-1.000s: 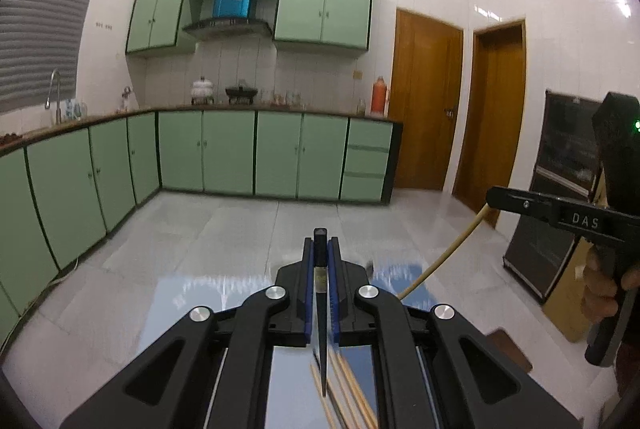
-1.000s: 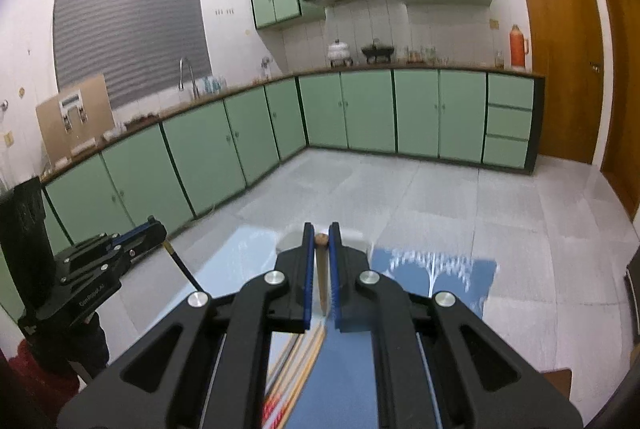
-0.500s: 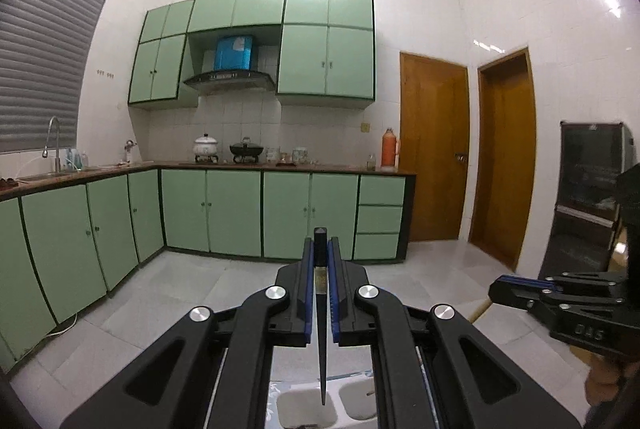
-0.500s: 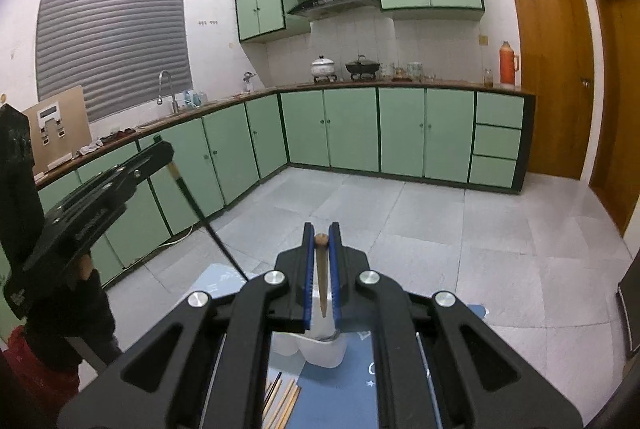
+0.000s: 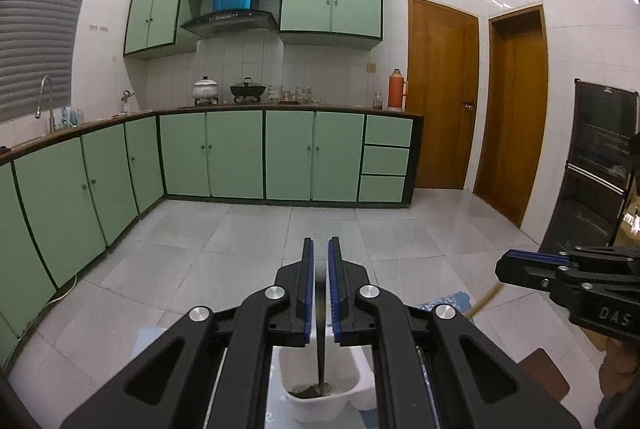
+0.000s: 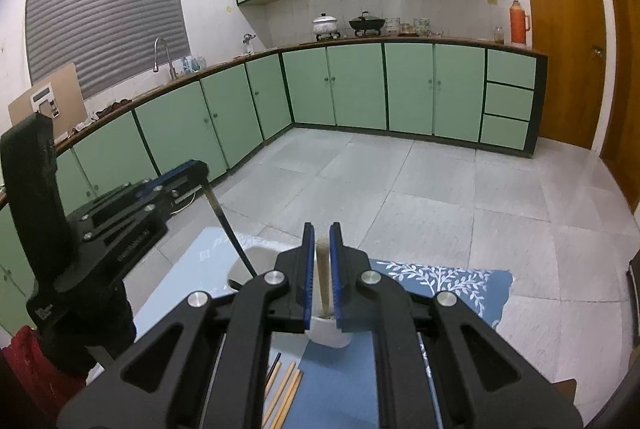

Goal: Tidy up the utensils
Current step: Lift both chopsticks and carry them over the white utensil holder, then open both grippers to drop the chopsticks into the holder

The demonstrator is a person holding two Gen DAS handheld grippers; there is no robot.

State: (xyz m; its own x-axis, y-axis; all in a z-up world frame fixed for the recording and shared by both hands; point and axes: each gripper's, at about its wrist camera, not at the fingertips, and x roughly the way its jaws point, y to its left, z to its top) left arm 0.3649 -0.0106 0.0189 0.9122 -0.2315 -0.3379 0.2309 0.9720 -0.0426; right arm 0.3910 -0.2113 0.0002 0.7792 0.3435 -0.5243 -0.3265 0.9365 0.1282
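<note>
While each tongs grips one chopstick, four chopsticks (image 6: 286, 391) lie loose.

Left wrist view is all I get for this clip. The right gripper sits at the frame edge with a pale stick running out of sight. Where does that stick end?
Observer: The pale chopstick is clamped in the right gripper jaws, and its lower end is inside a compartment of the white holder.
Operator: Anything waiting to be sorted?
Observer: Yes, several loose chopsticks lie on the blue mat, on the near side of the holder.
Operator: And my dark one, seen from the side?
Observer: The dark chopstick slants rather than standing upright, running from the left gripper down towards the holder's neighbouring compartment.
</note>
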